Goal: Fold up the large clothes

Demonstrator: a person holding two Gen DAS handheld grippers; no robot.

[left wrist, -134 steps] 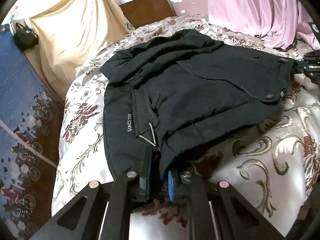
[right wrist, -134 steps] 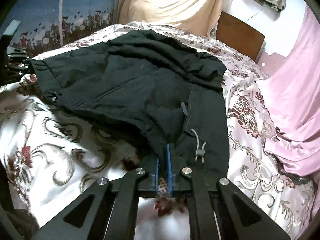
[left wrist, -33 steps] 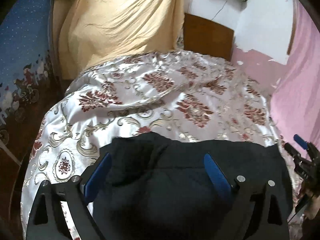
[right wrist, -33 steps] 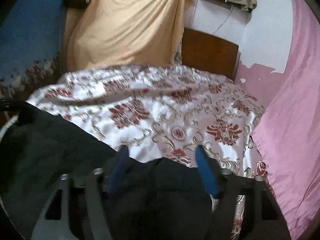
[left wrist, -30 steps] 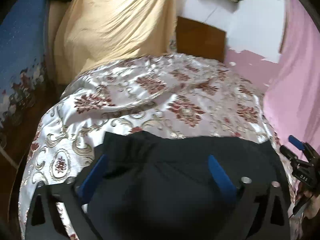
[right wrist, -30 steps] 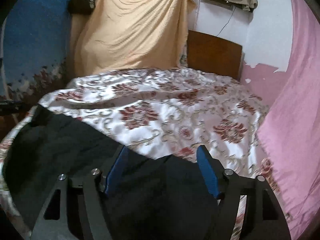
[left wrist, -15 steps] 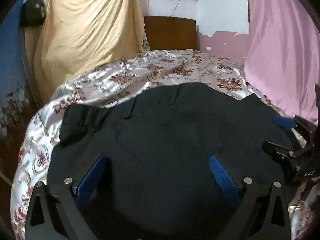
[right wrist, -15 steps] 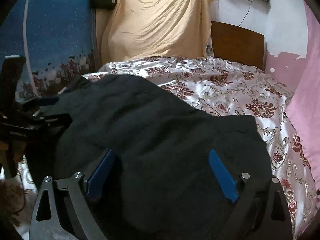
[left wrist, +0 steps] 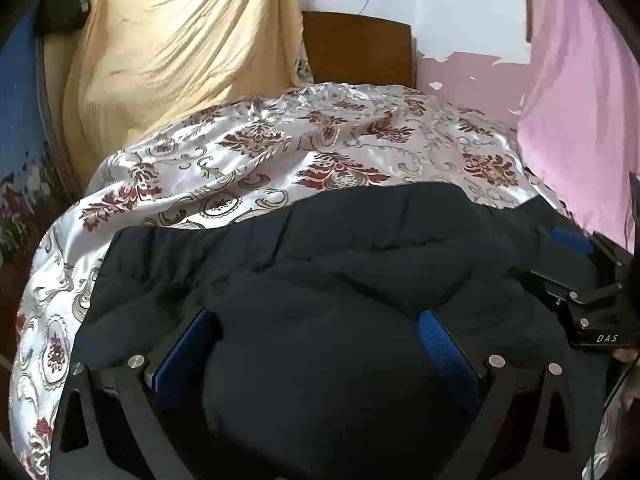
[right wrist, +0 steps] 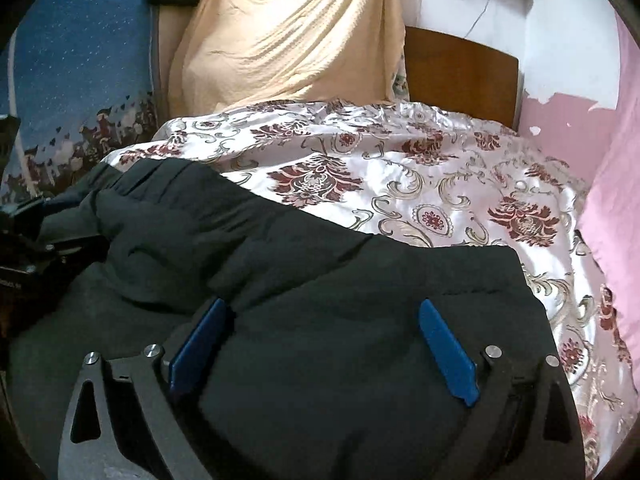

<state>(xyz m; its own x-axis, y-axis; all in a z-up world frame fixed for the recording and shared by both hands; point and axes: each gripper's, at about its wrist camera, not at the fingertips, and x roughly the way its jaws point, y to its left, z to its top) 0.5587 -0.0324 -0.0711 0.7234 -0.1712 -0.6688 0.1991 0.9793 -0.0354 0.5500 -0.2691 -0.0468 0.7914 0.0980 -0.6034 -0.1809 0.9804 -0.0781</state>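
Closest to each camera, the tools stand over dark cloth. The left gripper (left wrist: pixel 316 344) has its blue-padded fingers (left wrist: pixel 184 350) spread wide apart, and the bulky black padded jacket (left wrist: pixel 320 280) bulges up between them without being pinched. The right gripper (right wrist: pixel 320 340) is much the same: its jaws are opening, already close to their widest, with a mound of the jacket lying between the blue pads (right wrist: pixel 446 358) but not clamped by them. So neither tool has hold of anything. The jacket lies in a thick, folded-over heap on the near part of the bed, its far edge running roughly straight across the glossy cream bedspread with dark red floral and scroll patterns (left wrist: pixel 328 152), which is bare beyond it. Judging from that doubled bulk and the released jaws, one fold seems laid down; the surface is lumpy and creased, so smoothing and probably a further fold to make it compact appear to be left. Each gripper shows at the edge of the other's view, beside the garment. Further back stand a brown wooden headboard (left wrist: pixel 356 48), a draped yellow-beige cloth (left wrist: pixel 180 40), a pink curtain (left wrist: pixel 580 80) and a blue patterned hanging (right wrist: pixel 80 60).
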